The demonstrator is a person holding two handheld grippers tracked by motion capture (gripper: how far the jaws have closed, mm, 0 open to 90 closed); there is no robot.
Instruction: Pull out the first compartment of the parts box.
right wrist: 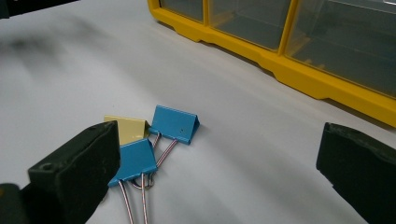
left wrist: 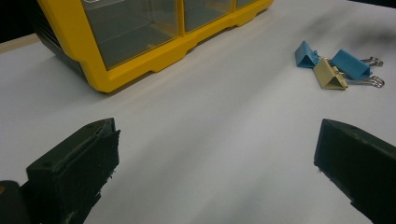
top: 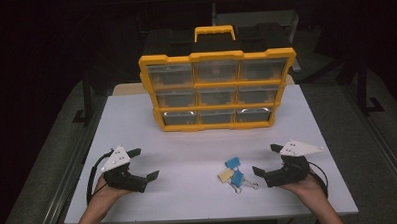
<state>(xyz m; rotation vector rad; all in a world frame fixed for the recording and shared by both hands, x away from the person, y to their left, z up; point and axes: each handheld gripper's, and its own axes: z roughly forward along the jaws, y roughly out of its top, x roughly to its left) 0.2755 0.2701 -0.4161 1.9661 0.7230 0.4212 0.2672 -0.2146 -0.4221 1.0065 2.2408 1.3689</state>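
Three binder clips lie in a small cluster on the white table (top: 189,202): a blue clip (top: 232,163), a pale yellow clip (top: 225,175) and a second blue clip (top: 237,179). My right gripper (top: 264,159) rests just right of them, open, with nothing between its jaws. From the right gripper view the clips lie close ahead: blue clip (right wrist: 175,122), yellow clip (right wrist: 126,128), blue clip (right wrist: 135,158) beside the left jaw. My left gripper (top: 147,163) stands open and empty on the table's left side. Its view has the clips (left wrist: 329,74) far off at the upper right.
A yellow organizer box (top: 218,91) with clear drawers in three rows and a top handle stands upright at the table's back centre. Its bottom row shows in both gripper views (left wrist: 140,70) (right wrist: 299,70). Dark floor surrounds the table.
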